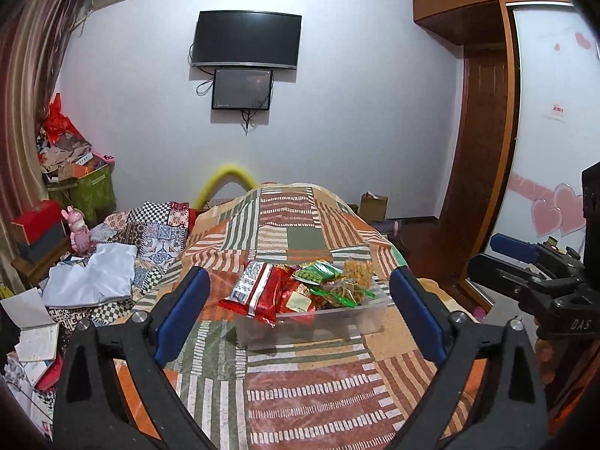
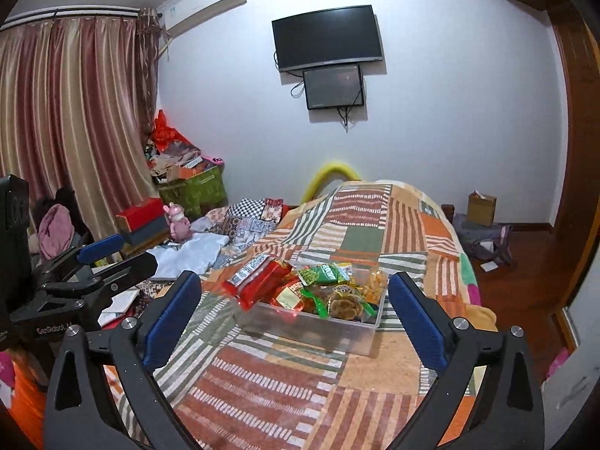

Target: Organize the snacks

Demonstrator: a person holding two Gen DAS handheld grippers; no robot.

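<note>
A clear plastic box (image 1: 337, 324) stands on the patchwork bed cover (image 1: 300, 386), heaped with snack packs. Red packets (image 1: 262, 296) hang over its left rim, a green pack (image 1: 318, 273) lies in the middle, and a bag of yellow crisps (image 1: 358, 272) is at the right. My left gripper (image 1: 300, 315) is open, short of the box, with nothing between its blue pads. In the right wrist view the same box (image 2: 337, 333), with red packets (image 2: 262, 277) and green pack (image 2: 324, 273), sits ahead of my right gripper (image 2: 294, 317), which is open and empty too.
Each gripper shows in the other's view: the right one (image 1: 525, 262) and the left one (image 2: 93, 258). A crumpled quilt, white cloth (image 1: 93, 277) and a pink toy (image 1: 78, 230) lie left of the bed. A wardrobe (image 1: 480, 150) stands right; the bed edge drops to wooden floor (image 2: 525, 270).
</note>
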